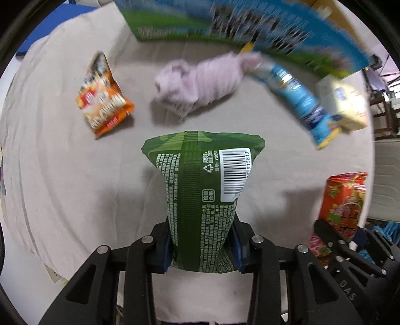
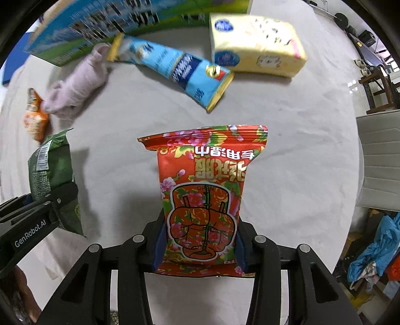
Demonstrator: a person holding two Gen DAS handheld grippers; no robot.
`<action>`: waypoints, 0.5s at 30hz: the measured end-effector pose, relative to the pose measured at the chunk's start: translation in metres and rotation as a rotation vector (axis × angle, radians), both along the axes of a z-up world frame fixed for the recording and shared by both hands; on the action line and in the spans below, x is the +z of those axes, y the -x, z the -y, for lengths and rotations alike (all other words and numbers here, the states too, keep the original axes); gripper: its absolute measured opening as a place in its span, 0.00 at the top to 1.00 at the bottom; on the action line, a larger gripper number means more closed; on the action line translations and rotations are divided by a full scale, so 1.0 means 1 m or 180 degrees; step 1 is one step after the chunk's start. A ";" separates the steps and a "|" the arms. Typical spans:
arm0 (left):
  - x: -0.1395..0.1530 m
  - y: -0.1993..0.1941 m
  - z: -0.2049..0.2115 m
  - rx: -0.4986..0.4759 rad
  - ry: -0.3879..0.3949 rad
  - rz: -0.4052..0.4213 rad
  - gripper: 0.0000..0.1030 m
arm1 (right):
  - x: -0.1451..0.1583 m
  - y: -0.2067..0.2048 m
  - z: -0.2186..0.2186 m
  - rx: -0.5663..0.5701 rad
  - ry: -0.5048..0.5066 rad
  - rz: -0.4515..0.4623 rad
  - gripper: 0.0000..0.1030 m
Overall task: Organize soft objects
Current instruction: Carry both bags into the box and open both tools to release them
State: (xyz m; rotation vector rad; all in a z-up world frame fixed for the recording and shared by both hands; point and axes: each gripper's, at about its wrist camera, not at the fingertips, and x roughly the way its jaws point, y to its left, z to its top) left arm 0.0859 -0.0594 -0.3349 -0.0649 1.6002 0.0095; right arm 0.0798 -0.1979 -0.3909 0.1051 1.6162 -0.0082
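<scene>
My left gripper (image 1: 202, 243) is shut on a green packet (image 1: 201, 180) with a barcode and holds it above the cloth-covered table (image 1: 62, 175). My right gripper (image 2: 198, 246) is shut on a red flowered wet-wipe pack (image 2: 203, 190), also held above the table. Each gripper shows in the other's view: the red pack at the right of the left wrist view (image 1: 343, 200), the green packet at the left of the right wrist view (image 2: 51, 172). On the table lie an orange snack bag (image 1: 102, 97), a folded lilac cloth (image 1: 200, 82), a blue pouch (image 2: 172, 67) and a yellow tissue pack (image 2: 255, 43).
A large blue and green box (image 1: 225, 22) stands along the table's far edge. A chair (image 2: 380, 82) and a heap of blue clothes (image 2: 375, 252) are beyond the table's right side.
</scene>
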 end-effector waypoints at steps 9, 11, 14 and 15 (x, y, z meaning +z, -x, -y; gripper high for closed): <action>0.119 -0.027 0.019 0.0046 0.0482 0.0416 0.67 | 0.094 -0.018 0.017 0.0014 -0.0441 0.0386 0.55; 0.144 -0.048 0.023 0.0012 0.0540 0.0530 0.67 | 0.115 -0.036 0.021 0.0017 -0.0526 0.0478 0.55; 0.173 -0.085 0.027 -0.0082 0.0555 0.0686 0.67 | 0.146 -0.070 0.025 0.0039 -0.0492 0.0670 0.55; 0.177 -0.096 0.027 -0.0110 0.0556 0.0714 0.67 | 0.155 -0.082 0.028 0.0034 -0.0470 0.0723 0.55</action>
